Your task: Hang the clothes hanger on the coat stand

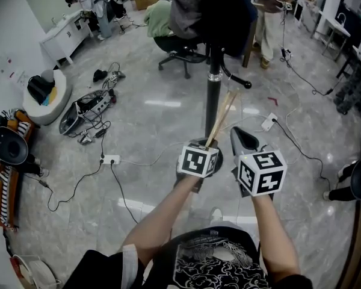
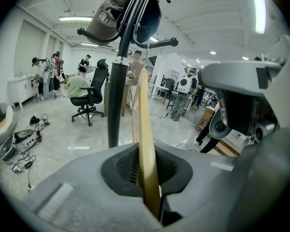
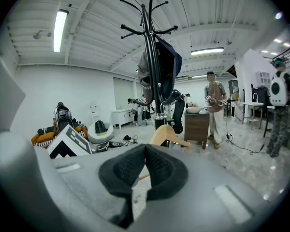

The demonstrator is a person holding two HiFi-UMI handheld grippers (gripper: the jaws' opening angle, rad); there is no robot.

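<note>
Wooden clothes hanger (image 1: 221, 118): centre of head view, slanting up and right from the left gripper (image 1: 207, 144), its upper end overlapping the black pole of the coat stand (image 1: 212, 101). I cannot tell whether the two touch.

Left gripper view: the hanger's (image 2: 145, 144) pale wood runs up between the two dark pads, and the left gripper's (image 2: 147, 170) jaws are clenched on it. The stand pole (image 2: 117, 100) rises just left of the wood. A grey cap (image 2: 104, 21) hangs on a hook at upper centre.

Right gripper (image 1: 236, 131): lower centre of head view, just right of the left one. Right gripper view: pads pressed together at the tips of the right gripper (image 3: 144, 163), nothing gripped. The hanger's shoulder (image 3: 166, 134) shows beyond them, stand (image 3: 152, 47) behind.

Surroundings: dark garment (image 1: 210, 11) draped on the stand at top centre. Office chair (image 1: 180, 53) behind. White power strip (image 1: 110, 159) with cables at left on the grey floor (image 1: 168, 119).
</note>
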